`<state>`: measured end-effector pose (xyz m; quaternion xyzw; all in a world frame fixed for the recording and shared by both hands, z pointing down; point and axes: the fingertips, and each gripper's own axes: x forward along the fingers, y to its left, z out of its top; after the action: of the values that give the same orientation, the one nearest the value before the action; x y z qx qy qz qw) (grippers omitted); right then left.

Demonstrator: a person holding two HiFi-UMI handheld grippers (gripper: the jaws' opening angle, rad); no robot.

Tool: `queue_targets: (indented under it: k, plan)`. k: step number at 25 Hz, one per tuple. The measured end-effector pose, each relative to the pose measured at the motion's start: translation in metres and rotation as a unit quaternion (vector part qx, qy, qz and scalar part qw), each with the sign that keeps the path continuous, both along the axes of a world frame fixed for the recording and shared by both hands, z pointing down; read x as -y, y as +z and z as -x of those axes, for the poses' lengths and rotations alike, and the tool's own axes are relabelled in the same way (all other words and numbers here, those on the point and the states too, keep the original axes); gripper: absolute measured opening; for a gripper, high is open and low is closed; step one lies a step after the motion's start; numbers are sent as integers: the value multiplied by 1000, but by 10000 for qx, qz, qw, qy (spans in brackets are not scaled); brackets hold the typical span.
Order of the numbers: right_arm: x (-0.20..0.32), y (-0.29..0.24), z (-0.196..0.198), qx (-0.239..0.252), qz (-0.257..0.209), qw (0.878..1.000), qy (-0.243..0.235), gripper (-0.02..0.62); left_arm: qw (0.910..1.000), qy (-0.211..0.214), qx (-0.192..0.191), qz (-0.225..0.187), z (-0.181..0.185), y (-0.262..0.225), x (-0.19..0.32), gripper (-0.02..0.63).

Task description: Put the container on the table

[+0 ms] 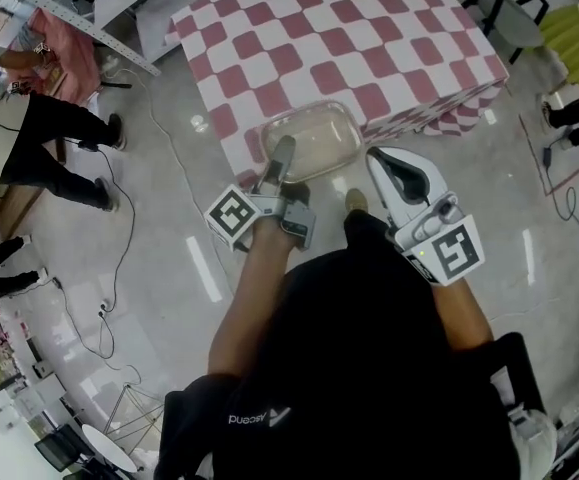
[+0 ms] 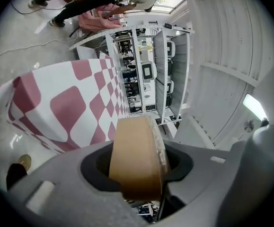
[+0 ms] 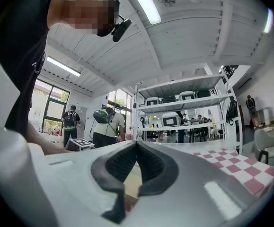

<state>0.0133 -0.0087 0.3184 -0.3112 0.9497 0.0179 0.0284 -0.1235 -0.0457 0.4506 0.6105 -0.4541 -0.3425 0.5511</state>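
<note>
A clear plastic container [image 1: 309,133] with a tan inside hangs just off the near edge of the table [image 1: 369,38], which has a red-and-white checked cloth. My left gripper [image 1: 283,156] is shut on the container's near rim. In the left gripper view the tan wall [image 2: 134,150] fills the space between the jaws. My right gripper [image 1: 376,158] reaches the container's right near corner with its jaws closed. A tan strip of the container [image 3: 133,183] shows between the right gripper's pads [image 3: 120,167], whose tips meet.
People stand at the left [image 1: 39,138], with cables [image 1: 139,198] across the grey floor. A chair [image 1: 509,8] stands beyond the table's far right corner. White shelving [image 3: 184,108] lies ahead in the right gripper view. My own foot [image 1: 355,201] is below the container.
</note>
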Motion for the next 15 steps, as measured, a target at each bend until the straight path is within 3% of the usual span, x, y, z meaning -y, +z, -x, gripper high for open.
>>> queue_targets:
  k: [7,12,15]
  plan:
    - [108,3,-31,-2,127,9986,-523,3,9984,-283,376,303,-19,29,88,196]
    - [152,7,-34,70,382,9964,-748,3,9979,-438,351,312,-23,37,126,196]
    - [162,11,-34,76,398,9958,-816,3,9958,-370,713,448,-22,47,131,196]
